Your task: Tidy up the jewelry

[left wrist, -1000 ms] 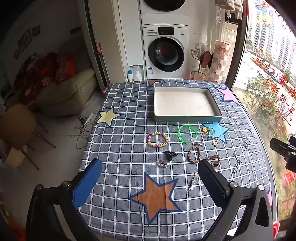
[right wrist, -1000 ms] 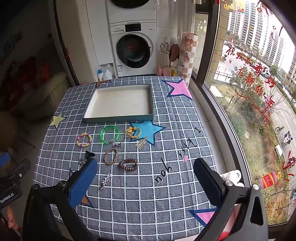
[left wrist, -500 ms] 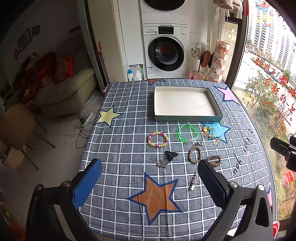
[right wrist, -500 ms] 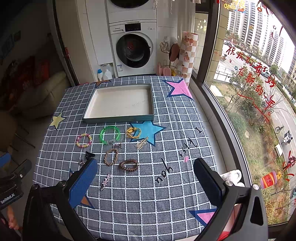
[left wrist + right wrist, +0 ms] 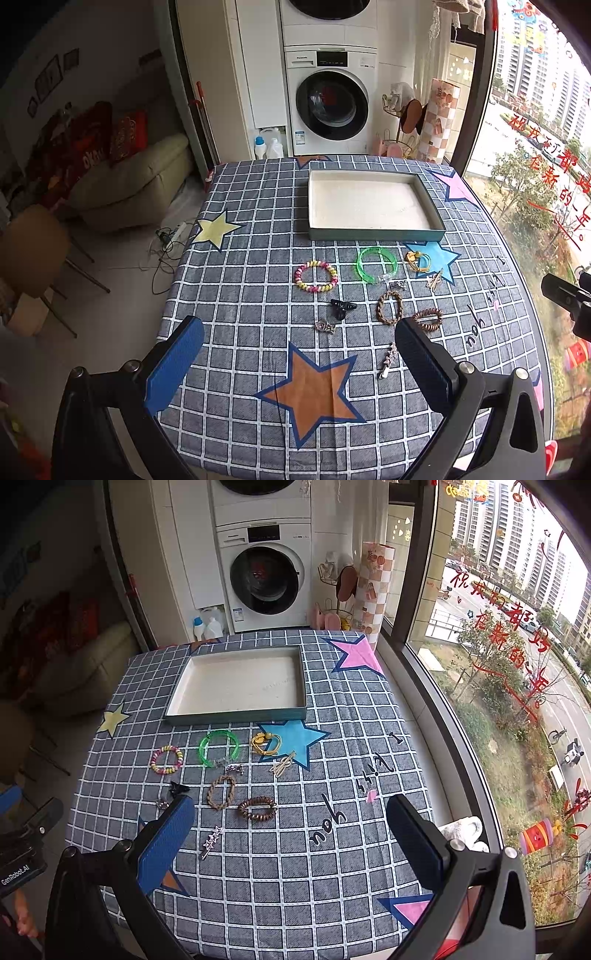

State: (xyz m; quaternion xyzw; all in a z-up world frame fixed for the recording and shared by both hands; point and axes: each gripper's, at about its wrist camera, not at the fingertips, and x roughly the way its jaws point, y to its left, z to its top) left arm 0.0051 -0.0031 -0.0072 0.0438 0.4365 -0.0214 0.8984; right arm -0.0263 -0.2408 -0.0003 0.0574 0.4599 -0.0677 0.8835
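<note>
A shallow grey tray with a white floor sits at the back of the checked tablecloth, nothing in it. In front of it lie a pink-yellow bead bracelet, a green bangle, a yellow hair tie, a braided brown bracelet, a brown coil tie, a black clip and a star hairpin. My left gripper and right gripper hover open above the table's near part, both holding nothing.
A washing machine stands behind the table, a sofa and chair at the left, a window along the right edge. The right gripper's body shows at the left view's right edge. A person's hand is at lower left.
</note>
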